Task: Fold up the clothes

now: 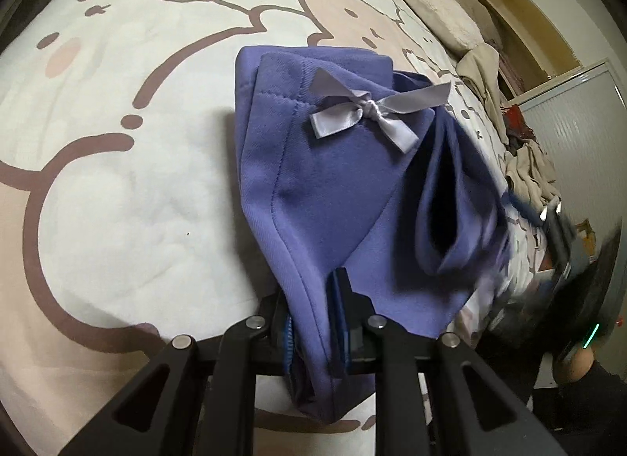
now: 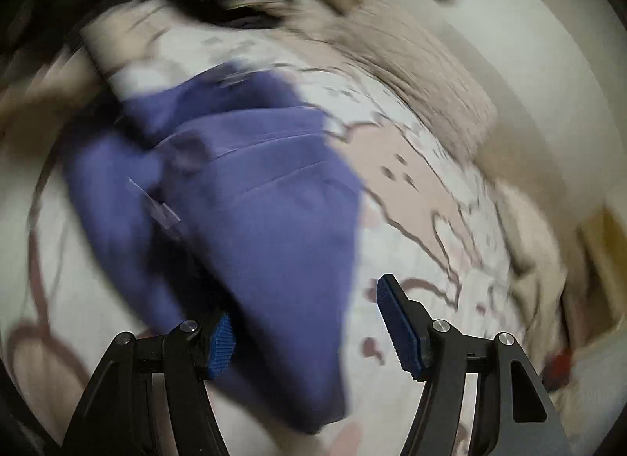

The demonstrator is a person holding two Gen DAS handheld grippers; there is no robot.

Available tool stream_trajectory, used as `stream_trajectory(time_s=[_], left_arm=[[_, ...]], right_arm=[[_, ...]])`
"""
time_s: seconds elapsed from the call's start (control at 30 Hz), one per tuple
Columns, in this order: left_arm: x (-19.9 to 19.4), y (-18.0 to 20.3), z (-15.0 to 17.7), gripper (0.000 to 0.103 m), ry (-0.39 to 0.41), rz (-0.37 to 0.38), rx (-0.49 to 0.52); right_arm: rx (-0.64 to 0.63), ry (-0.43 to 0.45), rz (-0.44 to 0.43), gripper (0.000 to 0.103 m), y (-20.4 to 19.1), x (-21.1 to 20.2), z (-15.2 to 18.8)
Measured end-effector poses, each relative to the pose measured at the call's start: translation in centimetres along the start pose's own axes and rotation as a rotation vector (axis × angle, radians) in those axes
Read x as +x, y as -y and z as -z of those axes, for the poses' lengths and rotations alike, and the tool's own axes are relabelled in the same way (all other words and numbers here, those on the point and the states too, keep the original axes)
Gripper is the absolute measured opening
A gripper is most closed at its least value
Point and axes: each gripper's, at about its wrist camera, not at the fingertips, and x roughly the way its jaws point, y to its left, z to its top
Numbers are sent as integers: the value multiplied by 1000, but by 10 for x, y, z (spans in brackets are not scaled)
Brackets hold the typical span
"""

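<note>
A purple-blue garment [image 1: 337, 181] with a pale satin bow [image 1: 364, 111] lies partly folded on the cartoon-print bedsheet [image 1: 117, 181]. My left gripper [image 1: 311, 323] is shut on the garment's near edge, with cloth bunched between the blue pads. In the blurred right wrist view the same garment [image 2: 254, 201] hangs across the space between the fingers of my right gripper [image 2: 305, 323]. The jaws stand wide apart, the cloth drapes past the left pad [image 2: 221, 342] and the right pad [image 2: 399, 326] is bare. The right gripper also shows blurred at the right edge of the left wrist view [image 1: 564, 236].
A white pillow [image 1: 439, 13] lies at the far end of the bed. A heap of beige and other clothes [image 1: 509, 131] lies along the bed's right side. A grey cabinet [image 1: 576, 131] and a wooden shelf [image 1: 521, 25] stand beyond.
</note>
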Motion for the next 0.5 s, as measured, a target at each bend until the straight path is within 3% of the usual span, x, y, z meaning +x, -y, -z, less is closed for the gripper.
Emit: stream_trajectory(time_s=[0.2, 0.33, 0.4, 0.5], left_arm=[[2, -1, 4, 20, 48, -8, -22], [-8, 2, 8, 22, 112, -10, -38], [-20, 9, 10, 29, 163, -50, -22], [-51, 36, 15, 29, 289, -173, 80]], right_arm=[[513, -110, -11, 67, 128, 36, 10], [752, -50, -43, 63, 158, 29, 44], [845, -19, -165, 48, 156, 20, 60], [787, 30, -252, 38, 132, 2, 52]])
